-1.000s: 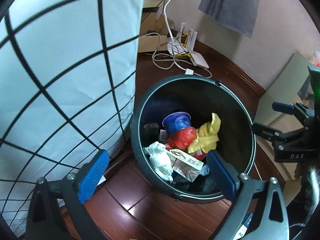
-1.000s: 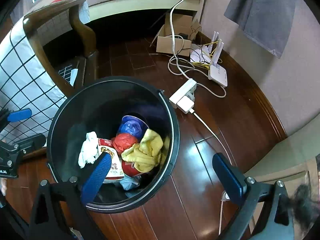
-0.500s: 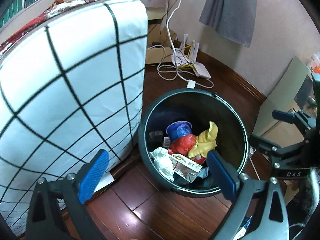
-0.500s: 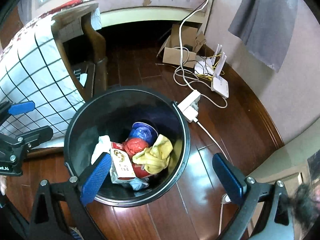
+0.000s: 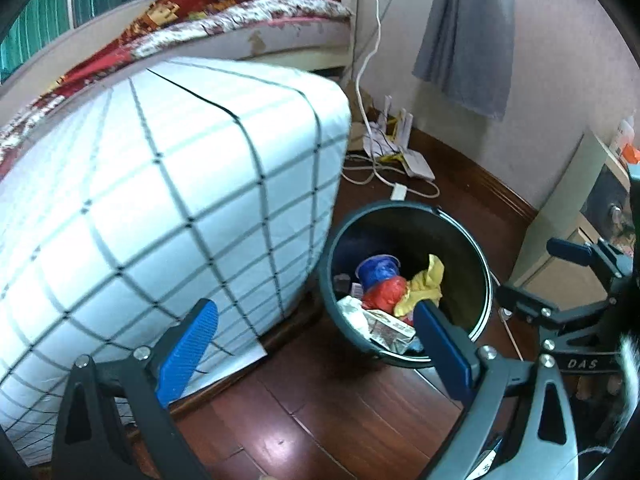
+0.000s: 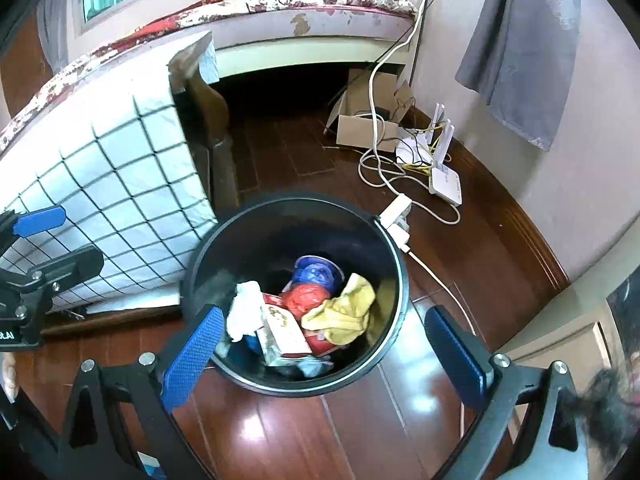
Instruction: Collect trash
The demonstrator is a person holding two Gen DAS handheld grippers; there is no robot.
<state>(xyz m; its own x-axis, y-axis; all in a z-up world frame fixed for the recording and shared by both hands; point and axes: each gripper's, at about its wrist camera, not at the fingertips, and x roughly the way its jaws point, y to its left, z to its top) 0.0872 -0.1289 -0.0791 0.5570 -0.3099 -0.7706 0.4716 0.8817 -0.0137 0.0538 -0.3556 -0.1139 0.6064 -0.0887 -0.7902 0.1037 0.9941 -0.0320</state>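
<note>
A black round trash bin stands on the dark wood floor. Inside lie a yellow cloth, a red bag, a blue cup, white crumpled paper and a printed carton. My left gripper is open and empty, above the floor left of the bin. My right gripper is open and empty, above the bin's near rim.
A chair draped in white checked cloth stands left of the bin. A power strip, cables, a router and a cardboard box lie on the floor beyond. A cabinet stands at the right.
Both grippers have risen and pulled back from the bin, which looks smaller and lower in both views. The bed and more of the chair have come into view.
</note>
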